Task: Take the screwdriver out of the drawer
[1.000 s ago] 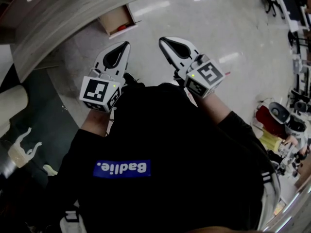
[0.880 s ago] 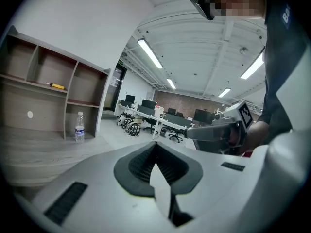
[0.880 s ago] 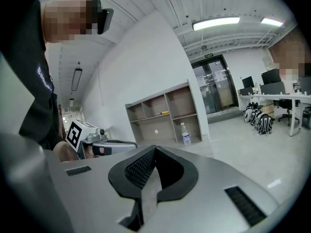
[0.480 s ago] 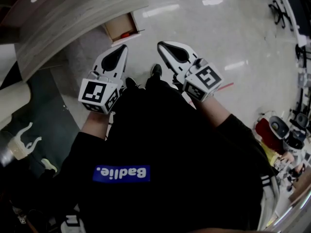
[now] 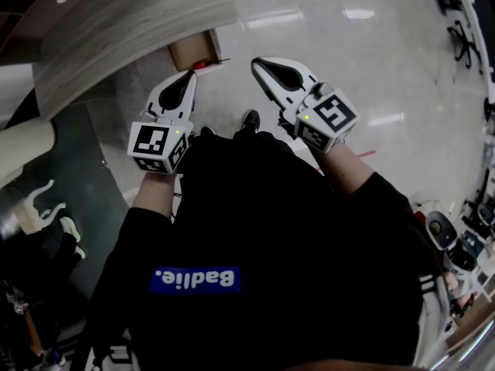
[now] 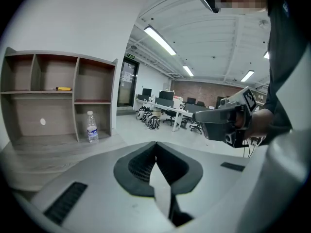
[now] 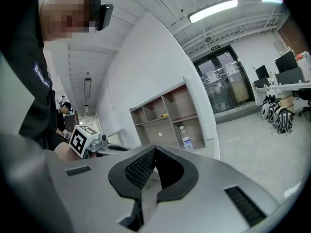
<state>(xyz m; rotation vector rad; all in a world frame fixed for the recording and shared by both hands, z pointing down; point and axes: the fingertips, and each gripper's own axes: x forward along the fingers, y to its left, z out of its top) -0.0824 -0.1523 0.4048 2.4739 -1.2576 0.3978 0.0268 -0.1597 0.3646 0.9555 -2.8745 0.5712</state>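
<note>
The screwdriver is most likely the small red thing (image 5: 203, 64) lying in the open drawer (image 5: 186, 51), against the drawer's edge nearest you. It is too small in the head view to tell blade from handle, so treat that as a guess. Expect it to be light and stiff, with a hard, smooth shaft that could roll or slip between the pads. The thicker handle is the safer place to take hold, across its middle, so it doesn't tip as it lifts.

The drawer stands pulled out beside the edge of the curved wooden counter (image 5: 116, 25), low down and well apart from both your tools. Your left gripper (image 5: 189, 77) is closed, tips meeting with nothing between them, and your right gripper (image 5: 260, 64) is the same. Both are held out in front of your chest, above the shiny floor (image 5: 332, 60) — you'd need to open one before reaching down.

Further off stands a shelf unit (image 6: 77, 62), with a water bottle (image 6: 92, 126) in its lower right compartment.
</note>
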